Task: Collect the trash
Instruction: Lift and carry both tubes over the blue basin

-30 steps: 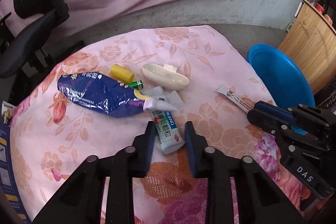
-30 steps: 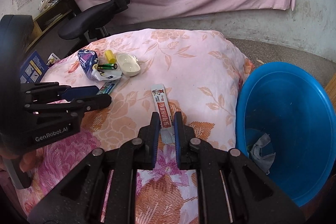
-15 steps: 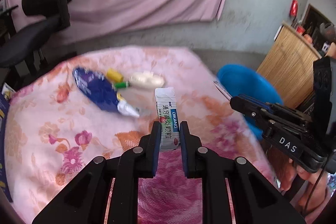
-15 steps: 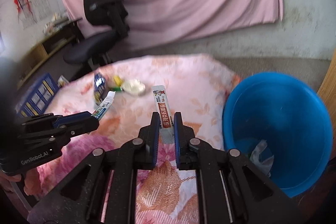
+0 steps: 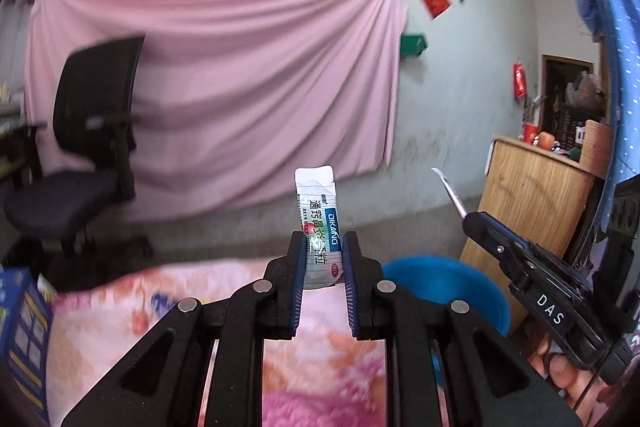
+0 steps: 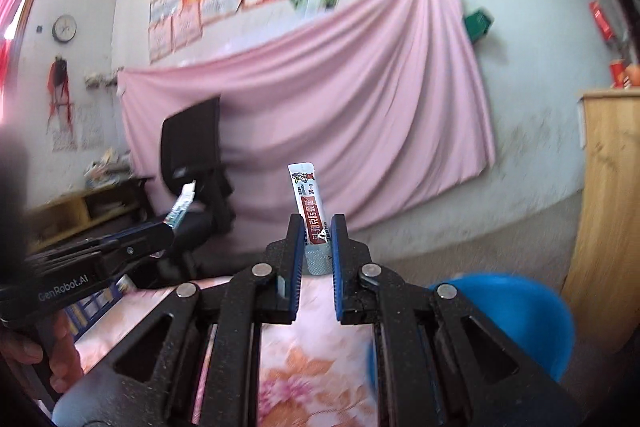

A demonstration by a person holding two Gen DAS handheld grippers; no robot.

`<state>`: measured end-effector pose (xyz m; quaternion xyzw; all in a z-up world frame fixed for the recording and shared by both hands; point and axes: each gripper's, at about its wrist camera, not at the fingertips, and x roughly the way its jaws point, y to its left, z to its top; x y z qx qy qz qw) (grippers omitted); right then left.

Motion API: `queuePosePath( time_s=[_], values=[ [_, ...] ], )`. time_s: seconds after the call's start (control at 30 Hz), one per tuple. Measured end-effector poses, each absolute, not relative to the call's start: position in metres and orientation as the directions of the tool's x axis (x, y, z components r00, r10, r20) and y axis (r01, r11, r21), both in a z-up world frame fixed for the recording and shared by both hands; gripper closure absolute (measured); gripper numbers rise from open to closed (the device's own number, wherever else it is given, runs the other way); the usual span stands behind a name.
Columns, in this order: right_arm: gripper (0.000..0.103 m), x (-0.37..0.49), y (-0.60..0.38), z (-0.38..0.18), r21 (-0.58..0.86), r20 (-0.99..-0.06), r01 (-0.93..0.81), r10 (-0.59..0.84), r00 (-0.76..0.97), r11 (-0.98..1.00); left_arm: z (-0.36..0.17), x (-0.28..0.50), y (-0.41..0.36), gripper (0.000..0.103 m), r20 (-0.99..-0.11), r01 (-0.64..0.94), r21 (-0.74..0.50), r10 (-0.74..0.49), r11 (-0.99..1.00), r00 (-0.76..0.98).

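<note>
1. The left gripper (image 5: 322,259) has its two blue-padded fingers drawn in on a white sachet (image 5: 319,223) with green and blue print. It pinches the packet near its lower end, so most of the sachet stands upright above the fingertips.
2. The right gripper (image 6: 315,243) is likewise closed on a packet: a narrow white stick sachet with a red label (image 6: 309,205). Its lower end sits between the pads and the rest stands up, leaning slightly left.
3. In the left wrist view the right gripper shows at the right edge as a black tool marked "DAS", with the thin edge of its stick sachet poking up from the tip.
4. In the right wrist view the left gripper appears at the left, marked "GenRobot.AI", held by a hand (image 6: 60,355), with its sachet jutting from the tip.
5. Both grippers are raised well above the floral pink cloth (image 5: 120,327), which lies below them in both views.
6. A blue basin (image 6: 516,311) sits to the lower right of the right gripper, beside the cloth and next to a wooden cabinet (image 5: 532,195). Neither sachet is over its opening as far as the views show.
7. Behind are a black office chair (image 5: 88,131) and a pink sheet (image 5: 240,87) hung on the wall; the background is blurred.
</note>
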<state>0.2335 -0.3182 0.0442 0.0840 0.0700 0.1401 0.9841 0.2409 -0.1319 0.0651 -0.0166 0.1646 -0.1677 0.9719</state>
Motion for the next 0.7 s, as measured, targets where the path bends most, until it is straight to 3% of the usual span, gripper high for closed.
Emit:
queuePosePath(
  time_s=[0.13,0.33,0.7],
  values=[
    [0.067,0.222,-0.333,0.054,0.181,-0.044,-0.214,0.225,0.973,0.96,0.078,0.225,-0.152,0.088,-0.212,0.371,-0.002,-0.363,0.928,0.907],
    [0.067,0.221,-0.351,0.06,0.19,-0.013,-0.167,0.173,0.985,0.968,0.077,0.221,-0.182,0.088,-0.139,0.425,0.07,-0.413,0.903,0.9],
    [0.067,0.22,-0.393,0.051,0.238,-0.051,-0.065,0.079,0.996,0.969,0.057,0.246,-0.227,0.088,-0.194,0.497,0.011,-0.485,0.868,0.853]
  ],
)
